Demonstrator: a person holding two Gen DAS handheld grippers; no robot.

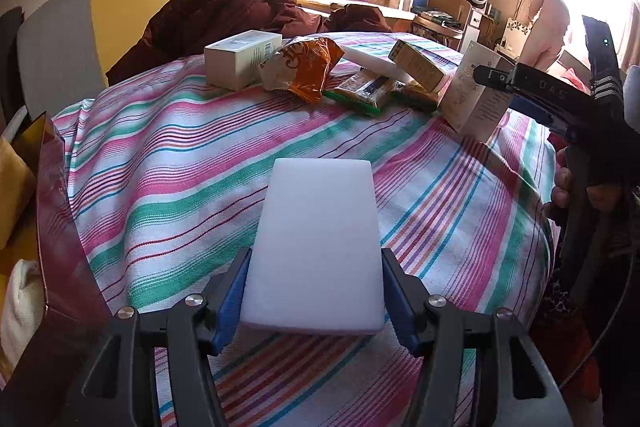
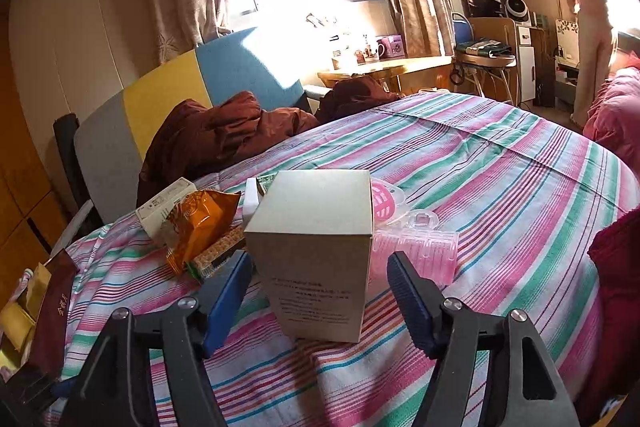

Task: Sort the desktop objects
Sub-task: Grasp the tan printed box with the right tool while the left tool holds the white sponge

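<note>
Two wrist fisheyes, low and close over the striped bed (image 1: 200, 155), both facing the window; both show the orange snack bag (image 1: 304, 67).

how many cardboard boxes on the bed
3. A white box at the pile's left end, a yellow box leaning on the pile, and a tall box between the right claw fingers. More may be hidden.

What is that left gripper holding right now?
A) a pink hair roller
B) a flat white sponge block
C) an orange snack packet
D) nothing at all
B: in the left wrist view the left gripper has its blue pads pressed against both sides of the white sponge block, above the striped cloth.
</note>
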